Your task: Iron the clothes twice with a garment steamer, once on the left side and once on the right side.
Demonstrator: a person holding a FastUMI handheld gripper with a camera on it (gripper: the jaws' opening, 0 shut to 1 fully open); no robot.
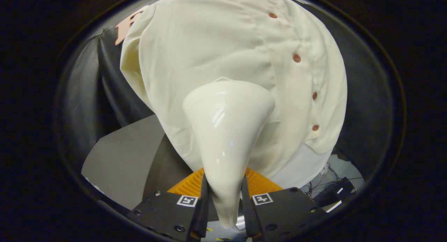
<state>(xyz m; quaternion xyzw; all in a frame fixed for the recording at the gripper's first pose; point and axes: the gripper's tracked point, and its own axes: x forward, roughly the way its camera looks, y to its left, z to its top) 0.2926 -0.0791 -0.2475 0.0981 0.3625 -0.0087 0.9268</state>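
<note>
Fingers [204, 200] of the gripper [223, 203] stood closed on the narrow handle end of the garment steamer [227, 130], one pressing each side of it. Square marker tags sat on the gripper's body to either side of the handle. From that grip the steamer's glossy cream body widened away from the fingers into a broad head, which lay against or very close to the front of the shirt [216, 50]; actual contact could not be told. Just beyond the fingers, under the steamer, a ribbed orange piece [260, 184] showed. The cream shirt hung beyond, its row of brown buttons [296, 58] running down to the right of the steamer head. To the near left lay a grey surface [122, 158], and to the near right some dark cables [326, 186].
</note>
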